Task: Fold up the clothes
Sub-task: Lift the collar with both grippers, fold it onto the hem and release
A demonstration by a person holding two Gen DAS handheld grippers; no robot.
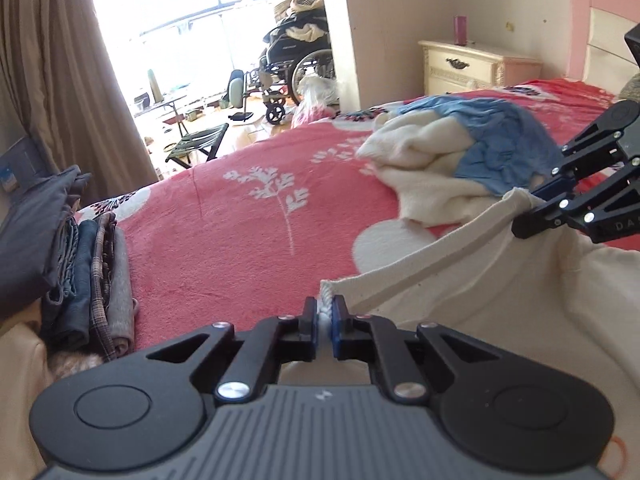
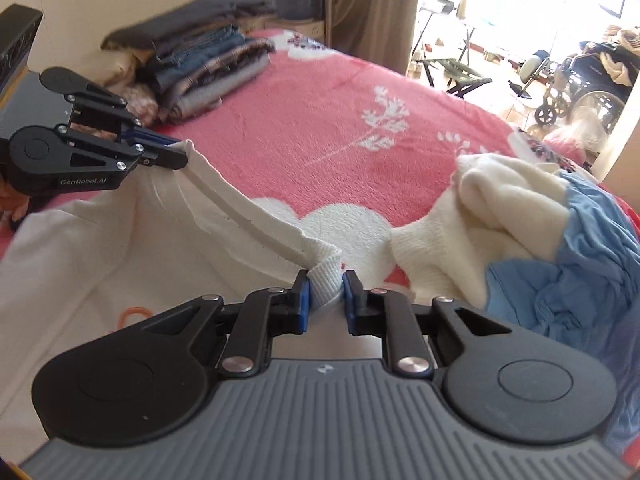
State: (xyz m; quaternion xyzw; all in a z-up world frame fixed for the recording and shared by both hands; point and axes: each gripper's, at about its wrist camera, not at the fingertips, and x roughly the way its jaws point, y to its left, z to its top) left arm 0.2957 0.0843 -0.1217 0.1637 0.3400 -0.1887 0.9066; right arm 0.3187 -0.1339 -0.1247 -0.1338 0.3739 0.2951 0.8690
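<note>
While a cream garment [image 1: 460, 280] is stretched between the two tools, its ribbed hem edge is clamped at one end by the left gripper [image 1: 327, 316], whose fingers are pressed together on a bunched corner of fabric. The other end of the same edge is pinched by the right gripper [image 2: 323, 292], jaws closed on a thick fold of ribbed band. From the left gripper, the taut edge is seen running ahead and to the right, up to the right gripper [image 1: 532, 208]; from the right gripper, it runs ahead and to the left to the left gripper [image 2: 176, 156]. The long axis of the held edge therefore lies along the line between the tools, with the rest of the garment hanging slack below and behind them over a red bedspread [image 1: 240, 240]. A cream and blue heap [image 2: 520, 248] is seen just ahead-right of the right gripper. A folded stack [image 1: 92, 280] lies well apart, ahead-left of the left gripper, at the bed edge.
</note>
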